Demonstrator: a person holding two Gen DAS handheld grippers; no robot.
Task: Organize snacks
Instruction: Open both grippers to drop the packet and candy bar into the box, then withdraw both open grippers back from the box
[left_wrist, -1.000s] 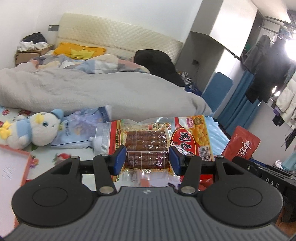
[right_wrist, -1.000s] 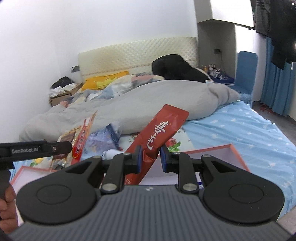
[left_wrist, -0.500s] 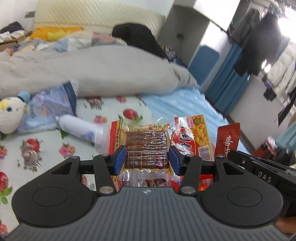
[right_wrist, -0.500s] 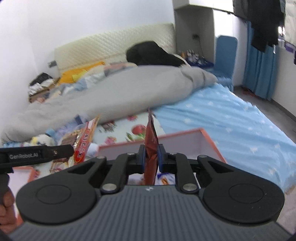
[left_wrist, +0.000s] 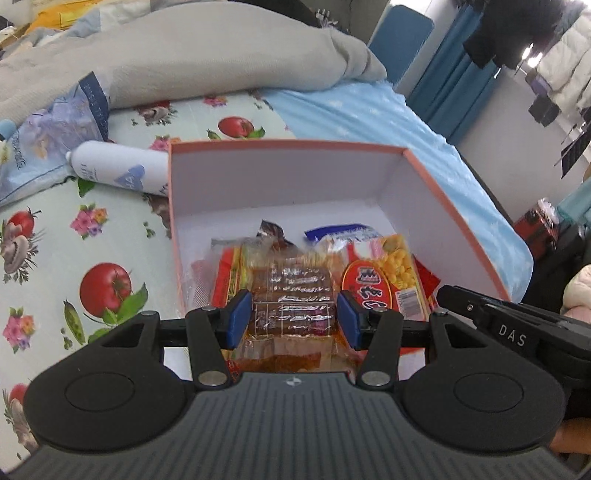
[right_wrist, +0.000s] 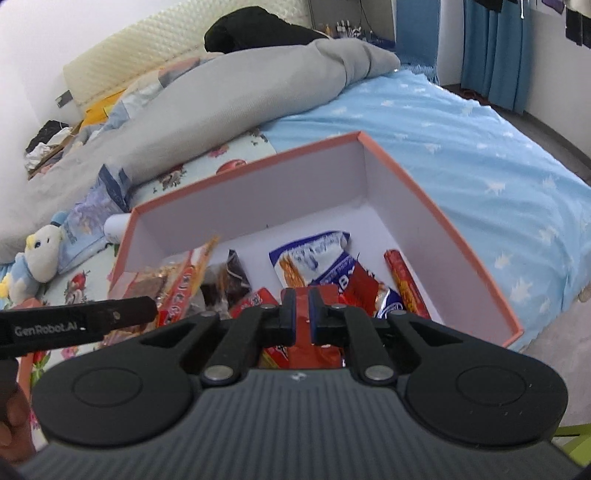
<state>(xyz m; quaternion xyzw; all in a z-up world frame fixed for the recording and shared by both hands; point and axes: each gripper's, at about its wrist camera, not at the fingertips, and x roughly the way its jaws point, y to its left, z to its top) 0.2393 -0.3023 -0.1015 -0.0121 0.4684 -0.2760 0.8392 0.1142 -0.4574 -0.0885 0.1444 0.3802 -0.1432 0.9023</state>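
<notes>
My left gripper (left_wrist: 291, 319) is shut on a clear snack pack of brown strips with a red and yellow label (left_wrist: 291, 295) and holds it over the near left part of a pink box with white inside (left_wrist: 280, 146). My right gripper (right_wrist: 302, 317) is shut on a red snack pouch (right_wrist: 312, 350) and holds it low over the same box (right_wrist: 436, 206). Inside the box lie a blue and white packet (right_wrist: 314, 258), a red stick snack (right_wrist: 404, 282) and a dark wrapper (right_wrist: 236, 275).
The box sits on a bed with a floral sheet (left_wrist: 92, 229) and a blue star sheet (right_wrist: 480, 122). A white bottle (left_wrist: 118, 170) and a blue bag (left_wrist: 44, 144) lie left of the box. A plush toy (right_wrist: 38, 254) and a grey duvet (right_wrist: 221, 96) lie beyond.
Both grippers have swung down over the open box with their snacks still held. The box now fills both views.
</notes>
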